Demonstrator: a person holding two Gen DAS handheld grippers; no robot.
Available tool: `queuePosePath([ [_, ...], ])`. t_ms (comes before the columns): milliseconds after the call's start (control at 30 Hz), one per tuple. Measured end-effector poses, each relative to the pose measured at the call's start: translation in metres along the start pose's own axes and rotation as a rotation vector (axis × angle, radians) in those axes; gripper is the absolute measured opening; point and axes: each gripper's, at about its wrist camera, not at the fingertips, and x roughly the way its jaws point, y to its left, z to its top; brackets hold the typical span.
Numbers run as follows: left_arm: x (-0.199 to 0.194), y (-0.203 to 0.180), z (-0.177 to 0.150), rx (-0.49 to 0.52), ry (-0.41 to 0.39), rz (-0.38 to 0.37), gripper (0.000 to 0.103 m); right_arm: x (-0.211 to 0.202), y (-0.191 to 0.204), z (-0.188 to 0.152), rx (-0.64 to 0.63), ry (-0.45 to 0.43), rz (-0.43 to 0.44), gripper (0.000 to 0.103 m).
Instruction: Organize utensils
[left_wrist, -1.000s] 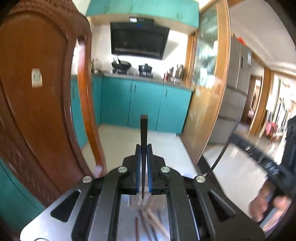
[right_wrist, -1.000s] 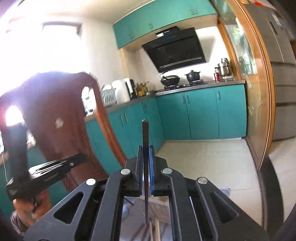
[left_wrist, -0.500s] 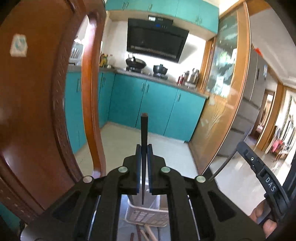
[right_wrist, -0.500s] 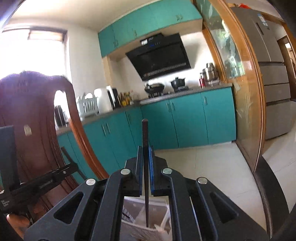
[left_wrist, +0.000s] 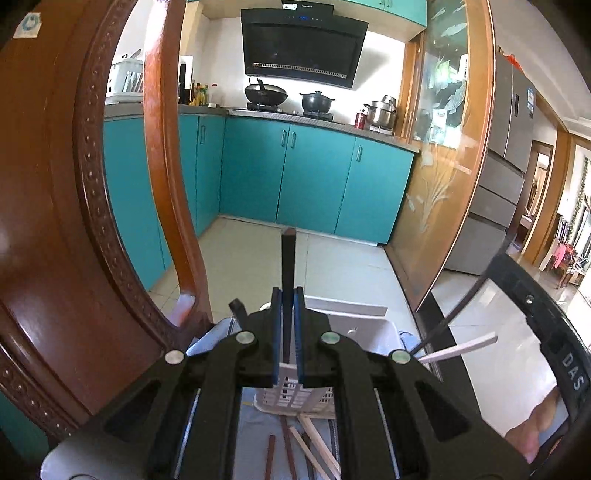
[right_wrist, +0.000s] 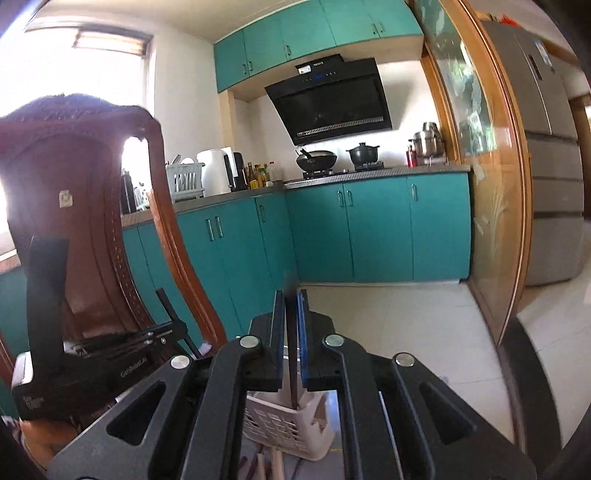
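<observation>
My left gripper (left_wrist: 287, 295) is shut on a dark chopstick (left_wrist: 287, 266) that stands upright between its blue pads, above a white slotted utensil basket (left_wrist: 295, 397). My right gripper (right_wrist: 290, 297) is shut on another dark chopstick (right_wrist: 291, 354), whose lower end hangs over the same white basket (right_wrist: 286, 424). Several loose chopsticks (left_wrist: 303, 443), dark and pale, lie on the table in front of the basket. The right gripper also shows at the right of the left wrist view (left_wrist: 554, 332), with a dark stick and a pale stick (left_wrist: 458, 345) near it.
A carved red-brown wooden chair back (left_wrist: 74, 221) stands close on the left. Behind are teal kitchen cabinets (left_wrist: 288, 173), a stove with pots, a wood-framed glass door (left_wrist: 443, 166) and a grey fridge. The left gripper's body shows in the right wrist view (right_wrist: 85, 365).
Both grippers have tilted down and moved over the white basket, which has come further into view. Each still holds its chopstick upright.
</observation>
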Motion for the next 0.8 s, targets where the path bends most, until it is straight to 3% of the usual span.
queuePosePath([
  [167, -0.009, 0.010, -0.008, -0.015, -0.016, 0.000, 0.007, -0.019, 0.008, -0.007, -0.061, -0.049, 0.007, 0.018],
  [300, -0.022, 0.015, -0.012, -0.010, -0.061, -0.014, 0.007, -0.043, 0.012, -0.015, -0.090, -0.088, 0.099, 0.025],
  [400, -0.033, 0.017, -0.019, 0.011, -0.092, -0.033, 0.007, -0.051, 0.020, -0.030, -0.155, -0.051, 0.144, 0.027],
  [467, -0.038, 0.019, -0.027, 0.025, -0.096, -0.036, 0.007, -0.045, 0.030, -0.049, -0.217, 0.039, 0.156, 0.027],
  [567, -0.038, 0.026, -0.042, 0.015, -0.061, -0.039, 0.012, -0.012, 0.033, -0.081, -0.221, 0.257, 0.146, 0.027],
  [700, -0.021, 0.029, -0.066, 0.048, 0.037, 0.025, 0.018, 0.059, 0.009, -0.144, -0.076, 0.648, 0.087, 0.027],
  [800, -0.002, 0.033, -0.080, 0.054, 0.127, 0.080, 0.018, 0.080, -0.006, -0.166, 0.044, 0.778, 0.096, 0.027],
])
